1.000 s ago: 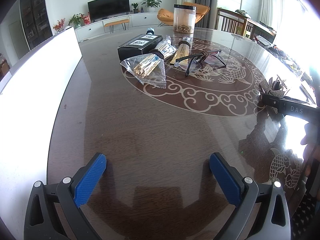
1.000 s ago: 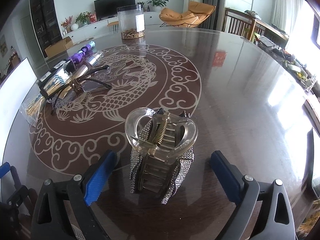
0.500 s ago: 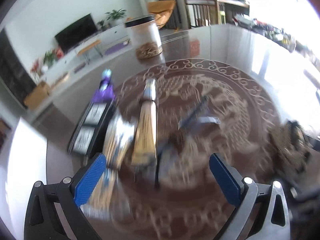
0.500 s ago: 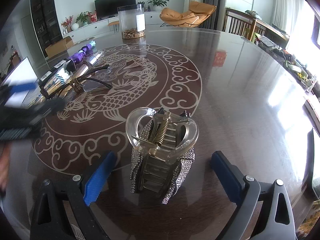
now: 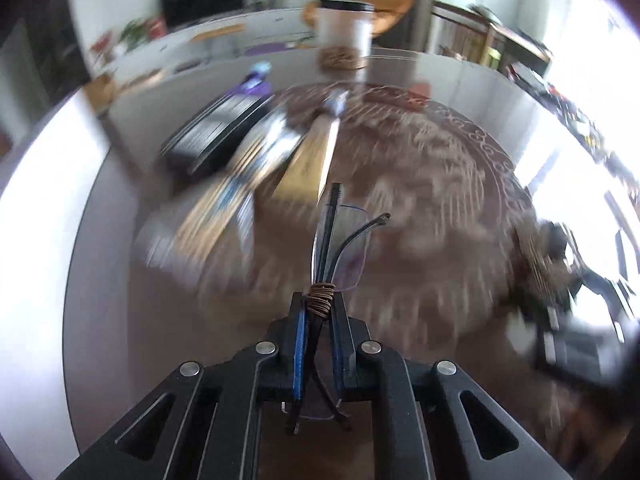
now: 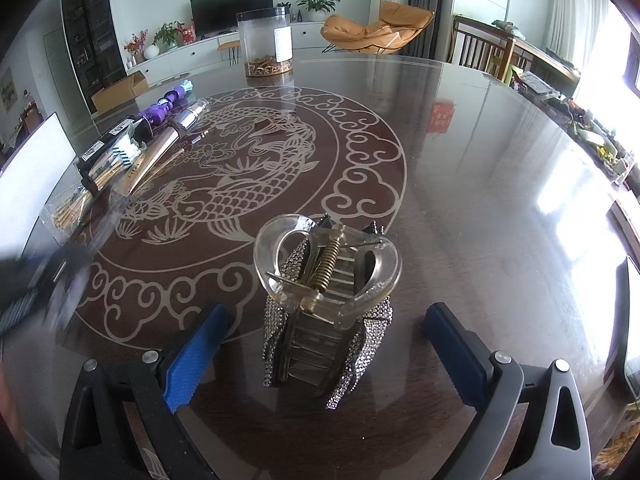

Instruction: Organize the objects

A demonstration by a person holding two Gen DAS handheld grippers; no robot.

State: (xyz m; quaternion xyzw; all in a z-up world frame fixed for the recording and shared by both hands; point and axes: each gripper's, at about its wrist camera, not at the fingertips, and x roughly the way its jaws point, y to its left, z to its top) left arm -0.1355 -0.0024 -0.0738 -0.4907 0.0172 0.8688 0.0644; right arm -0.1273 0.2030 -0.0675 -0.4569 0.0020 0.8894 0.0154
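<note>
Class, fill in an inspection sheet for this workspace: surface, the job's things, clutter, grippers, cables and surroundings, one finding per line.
Surface: round dark glossy table with a pale fish and cloud inlay.
Job's things: glasses, folded, a coiled band around them, clamped in the left gripper; rhinestone hair claw standing between the right gripper's fingers, untouched.
Clutter: black box, bagged sticks, purple item, clear jar.
Grippers: left gripper has just closed onto the glasses; right gripper open.
Cables: nothing seen.
Surroundings: living room with television, orange chair, potted plants.
</note>
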